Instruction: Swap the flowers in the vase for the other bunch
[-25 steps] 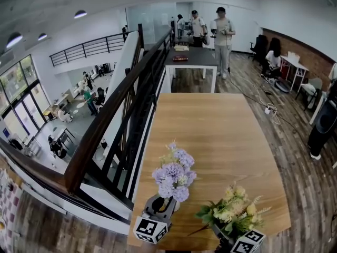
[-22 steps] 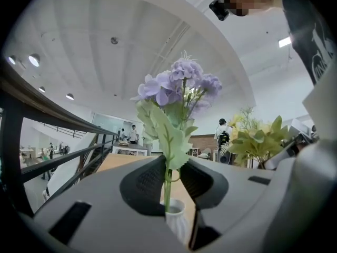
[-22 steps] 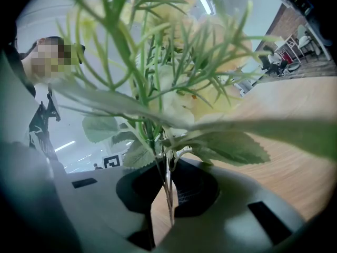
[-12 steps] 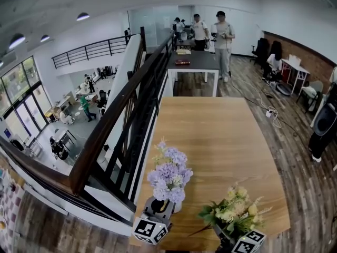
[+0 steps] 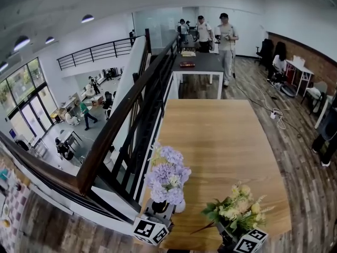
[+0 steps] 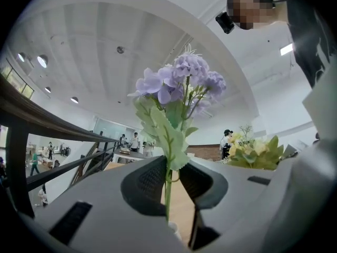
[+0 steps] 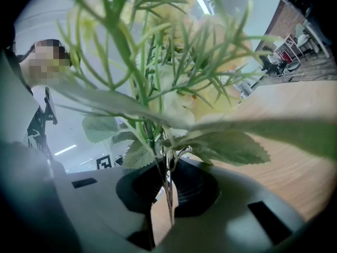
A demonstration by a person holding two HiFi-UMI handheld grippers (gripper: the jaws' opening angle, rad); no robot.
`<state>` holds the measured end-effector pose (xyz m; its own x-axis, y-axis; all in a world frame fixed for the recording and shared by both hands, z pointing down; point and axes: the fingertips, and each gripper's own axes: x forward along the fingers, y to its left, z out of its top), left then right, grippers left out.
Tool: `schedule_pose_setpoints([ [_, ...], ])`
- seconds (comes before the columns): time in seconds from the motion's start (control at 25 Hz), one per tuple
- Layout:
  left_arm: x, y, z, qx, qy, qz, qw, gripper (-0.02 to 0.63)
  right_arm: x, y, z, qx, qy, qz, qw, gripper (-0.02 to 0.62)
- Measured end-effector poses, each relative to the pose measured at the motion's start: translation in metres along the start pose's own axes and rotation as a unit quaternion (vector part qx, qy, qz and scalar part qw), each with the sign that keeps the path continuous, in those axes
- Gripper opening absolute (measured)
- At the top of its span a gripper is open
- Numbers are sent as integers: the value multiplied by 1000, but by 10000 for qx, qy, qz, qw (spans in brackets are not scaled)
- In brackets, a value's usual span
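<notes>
The wooden table [image 5: 226, 141] stretches away from both grippers, which sit side by side at its near edge, pointing roughly level. The purple bunch [image 5: 167, 175] stands upright in the left gripper [image 6: 171, 186]. Its 2 jaws have just been closing and hold the green stem [image 6: 168, 194], which lies against 1 pad. The right gripper [image 7: 168, 186] is clamped tight on the thin stems of the yellow bunch [image 5: 237, 210]. Only the head view shows the small white vase [image 5: 180, 206] on the table, just beside the left gripper.
</notes>
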<state>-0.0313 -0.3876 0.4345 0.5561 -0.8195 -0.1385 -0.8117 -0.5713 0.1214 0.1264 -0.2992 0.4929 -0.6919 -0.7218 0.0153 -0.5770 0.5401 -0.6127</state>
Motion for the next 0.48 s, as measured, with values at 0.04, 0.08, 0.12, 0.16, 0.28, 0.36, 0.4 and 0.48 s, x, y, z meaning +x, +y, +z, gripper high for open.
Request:
schedule_pose_setpoints([
  [0.04, -1, 0, 3, -29, -16, 27, 10000, 75, 1, 0, 1, 3, -15, 13, 10000, 54],
  [0.08, -3, 0, 6, -46, -28, 49, 10000, 72, 1, 1, 2, 10, -36, 29, 10000, 54],
  [0.12, -4, 0, 8, -44, -31, 59, 10000, 72, 2, 2, 3, 20, -57, 40, 10000, 54],
  [0.16, -5, -1, 9, -30, -31, 61, 10000, 72, 1, 2, 3, 28, -76, 47, 10000, 54],
  [0.28, -11, -4, 13, -14, -50, 62, 10000, 71, -1, 5, 3, 40, -119, 68, 9999, 54],
  [0.36, -13, -5, 16, -22, -84, 67, 9999, 69, -3, 7, 2, 47, -129, 72, 9999, 54],
  [0.4, -14, -6, 18, -19, -105, 67, 9999, 69, -4, 7, 2, 51, -136, 72, 9999, 54],
  [0.48, -16, -9, 23, -9, -134, 55, 9999, 69, -6, 8, 2, 56, -142, 74, 9999, 54],
])
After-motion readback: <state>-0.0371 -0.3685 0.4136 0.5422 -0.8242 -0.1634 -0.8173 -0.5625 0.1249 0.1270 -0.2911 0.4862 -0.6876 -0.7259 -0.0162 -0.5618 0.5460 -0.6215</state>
